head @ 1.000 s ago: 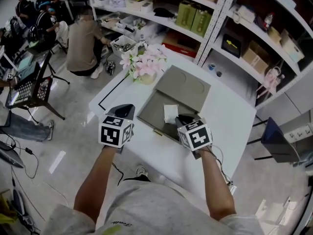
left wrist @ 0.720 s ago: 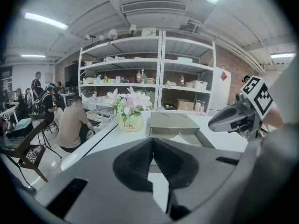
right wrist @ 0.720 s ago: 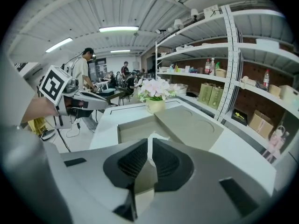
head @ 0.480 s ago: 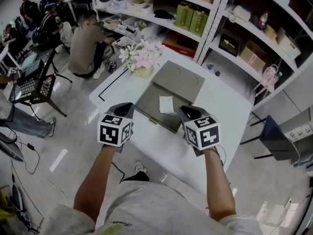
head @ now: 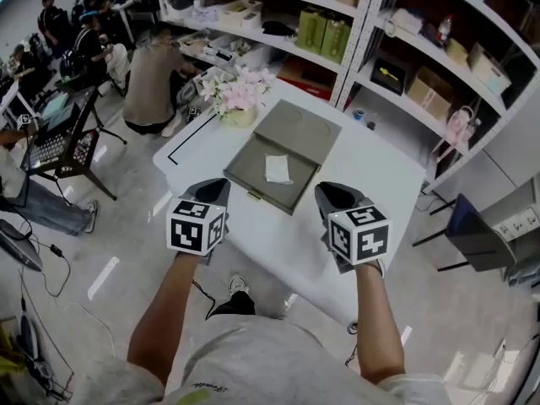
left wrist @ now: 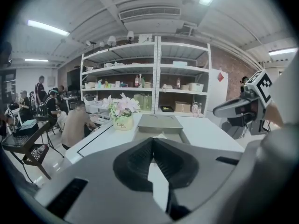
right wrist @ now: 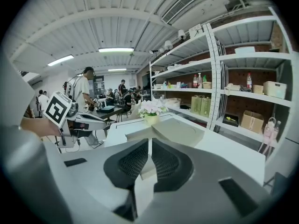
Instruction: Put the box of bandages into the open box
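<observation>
The open grey box (head: 253, 175) lies on the white table (head: 371, 184) with its lid (head: 299, 131) folded back. A white box of bandages (head: 277, 169) rests flat inside its tray. Both grippers hover near the table's front edge, short of the box. My left gripper (head: 214, 186) is shut with nothing between its jaws, off the front left corner. My right gripper (head: 331, 191) is shut and empty too, to the right of the tray. In the left gripper view the left gripper (left wrist: 152, 140) faces the lid (left wrist: 160, 123). In the right gripper view the right gripper (right wrist: 150, 141) faces the lid (right wrist: 180, 130).
A pot of pink flowers (head: 239, 101) stands at the table's far left corner. White shelving (head: 354, 24) with boxes runs behind the table. A person (head: 152, 78) crouches on the floor at the left, and a dark chair (head: 472, 234) stands at the right.
My right gripper has drawn back from over the tray toward the table's front edge, leaving the white bandage box lying inside. The left gripper has barely moved.
</observation>
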Available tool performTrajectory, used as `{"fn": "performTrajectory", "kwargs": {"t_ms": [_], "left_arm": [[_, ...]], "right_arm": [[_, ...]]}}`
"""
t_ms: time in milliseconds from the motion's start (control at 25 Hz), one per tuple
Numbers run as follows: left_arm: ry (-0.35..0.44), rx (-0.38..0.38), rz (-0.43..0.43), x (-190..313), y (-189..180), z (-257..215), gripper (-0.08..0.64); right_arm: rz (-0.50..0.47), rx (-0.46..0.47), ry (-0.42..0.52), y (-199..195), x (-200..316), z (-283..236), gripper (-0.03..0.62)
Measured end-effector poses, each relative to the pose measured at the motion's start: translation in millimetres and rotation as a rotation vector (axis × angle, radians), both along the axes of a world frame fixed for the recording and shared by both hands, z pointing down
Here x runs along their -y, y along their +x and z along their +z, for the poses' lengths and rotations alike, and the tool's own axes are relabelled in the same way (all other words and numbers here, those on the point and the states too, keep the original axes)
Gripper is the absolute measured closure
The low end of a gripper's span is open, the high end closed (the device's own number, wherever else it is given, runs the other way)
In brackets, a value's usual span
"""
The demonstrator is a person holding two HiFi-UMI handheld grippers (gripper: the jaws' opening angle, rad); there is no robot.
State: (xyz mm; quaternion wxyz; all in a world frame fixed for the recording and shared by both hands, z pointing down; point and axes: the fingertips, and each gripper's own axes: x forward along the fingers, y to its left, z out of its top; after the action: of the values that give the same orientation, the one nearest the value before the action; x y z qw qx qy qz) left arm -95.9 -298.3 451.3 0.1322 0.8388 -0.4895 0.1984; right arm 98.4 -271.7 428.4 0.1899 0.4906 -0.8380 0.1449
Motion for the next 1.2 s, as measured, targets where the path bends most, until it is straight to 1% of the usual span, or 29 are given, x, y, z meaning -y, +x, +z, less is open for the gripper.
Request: {"fn": "performTrajectory", "kwargs": {"t_ms": [200,320,560,1200], "left_arm": [[0.007,0.0,-0.004,-20.2,10.1,-3.6,0.555],[0.016,-0.003,-0.003,-29.8,16.4,-5.9,0.555],[0.027,-0.005,-0.004,-43.4,25.1,-11.3,0.555],[0.027,0.008,0.007,-51.1,24.6,-13.9,0.555]], "right_arm": [[0.032,0.027,0.028,18.1,-21.6,-6.5,0.574],[0.041,0.045,0.061,25.6,-31.9,-11.5,0.586],[0.059,0.047,0.127,36.5,-46.4,-22.1,0.589],[0.054,0.06,0.128,33.5,-55.5,-22.2,0.588]]}}
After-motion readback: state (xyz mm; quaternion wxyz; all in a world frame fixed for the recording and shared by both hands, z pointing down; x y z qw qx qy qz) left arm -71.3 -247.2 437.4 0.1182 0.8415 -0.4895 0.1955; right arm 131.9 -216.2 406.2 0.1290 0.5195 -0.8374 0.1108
